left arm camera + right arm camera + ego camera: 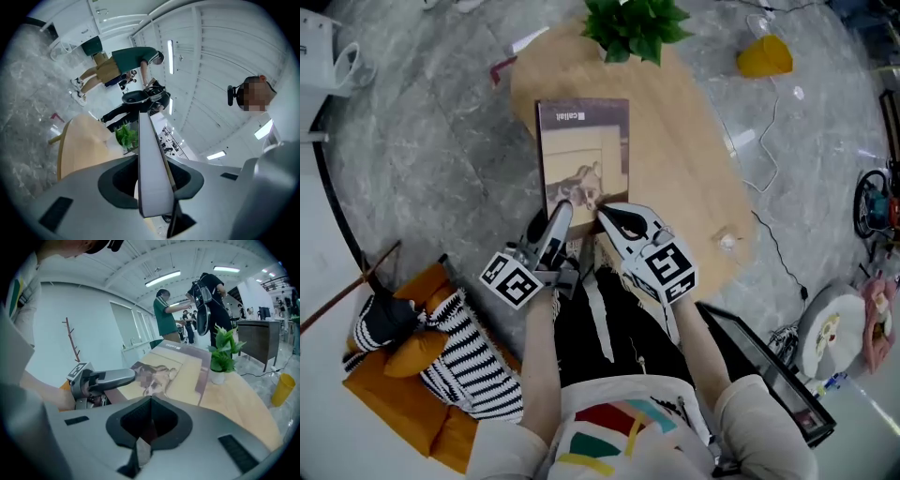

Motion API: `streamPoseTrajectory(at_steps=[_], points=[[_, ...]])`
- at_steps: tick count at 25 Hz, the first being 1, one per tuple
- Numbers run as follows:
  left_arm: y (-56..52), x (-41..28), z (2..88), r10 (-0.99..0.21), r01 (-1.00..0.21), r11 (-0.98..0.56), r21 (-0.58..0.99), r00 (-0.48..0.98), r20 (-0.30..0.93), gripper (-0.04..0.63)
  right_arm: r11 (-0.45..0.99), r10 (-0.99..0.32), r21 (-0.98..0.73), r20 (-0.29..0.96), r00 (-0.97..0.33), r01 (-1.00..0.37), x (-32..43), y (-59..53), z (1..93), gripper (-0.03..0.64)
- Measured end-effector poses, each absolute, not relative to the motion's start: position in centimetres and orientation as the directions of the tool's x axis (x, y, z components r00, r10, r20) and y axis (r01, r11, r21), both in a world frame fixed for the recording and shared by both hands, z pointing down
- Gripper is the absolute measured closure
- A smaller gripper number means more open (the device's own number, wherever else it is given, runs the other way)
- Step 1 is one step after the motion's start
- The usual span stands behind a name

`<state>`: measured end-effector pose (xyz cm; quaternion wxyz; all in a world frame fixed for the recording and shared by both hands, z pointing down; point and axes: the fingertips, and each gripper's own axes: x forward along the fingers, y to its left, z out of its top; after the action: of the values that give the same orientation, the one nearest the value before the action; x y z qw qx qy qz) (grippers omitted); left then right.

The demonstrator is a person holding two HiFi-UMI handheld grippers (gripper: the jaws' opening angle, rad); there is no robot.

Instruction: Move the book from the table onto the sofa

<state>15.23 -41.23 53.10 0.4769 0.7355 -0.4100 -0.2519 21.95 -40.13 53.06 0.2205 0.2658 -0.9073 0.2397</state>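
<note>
The book [586,155], a large brown-and-tan volume with a picture on its cover, is held above the wooden table [698,169]. My left gripper [561,217] is shut on its near edge at the left. My right gripper [607,217] is shut on the same edge just beside it. In the left gripper view the book [151,159] stands edge-on between the jaws of the left gripper [151,180]. In the right gripper view the book's cover [176,371] stretches away from the right gripper [149,420], with the left gripper [110,379] clamped alongside.
The orange sofa [389,398] with a striped cushion [464,361] lies at the lower left. A potted plant [633,28] stands at the table's far end. A yellow object [764,56] and cables lie on the marble floor. A black-framed panel [769,370] leans at the lower right. People stand in the background.
</note>
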Motion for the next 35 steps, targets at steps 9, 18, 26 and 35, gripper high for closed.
streamPoseTrajectory(at_steps=[9, 18, 26, 35], points=[[-44.0, 14.2, 37.6, -0.804, -0.401, -0.42, 0.814, 0.58, -0.129, 0.442, 0.694, -0.549, -0.305, 0.361, -0.754, -0.652, 21.3, -43.0, 38.4, 0.606], [-39.6, 12.5, 33.1, -0.851, -0.444, -0.35, 0.825, 0.518, -0.083, 0.442, 0.66, -0.619, -0.246, 0.358, -0.699, -0.71, 24.2, -39.0, 32.0, 0.606], [-40.1, 9.8, 31.2, -0.878, -0.467, -0.363, 0.806, 0.461, -0.128, 0.442, 0.643, -0.664, -0.192, 0.343, -0.664, -0.742, 24.1, -39.5, 31.8, 0.606], [-38.9, 10.4, 31.3, -0.892, -0.496, -0.349, 0.795, 0.436, -0.12, 0.442, 0.655, -0.652, -0.207, 0.332, -0.682, -0.727, 24.7, -39.1, 32.1, 0.606]])
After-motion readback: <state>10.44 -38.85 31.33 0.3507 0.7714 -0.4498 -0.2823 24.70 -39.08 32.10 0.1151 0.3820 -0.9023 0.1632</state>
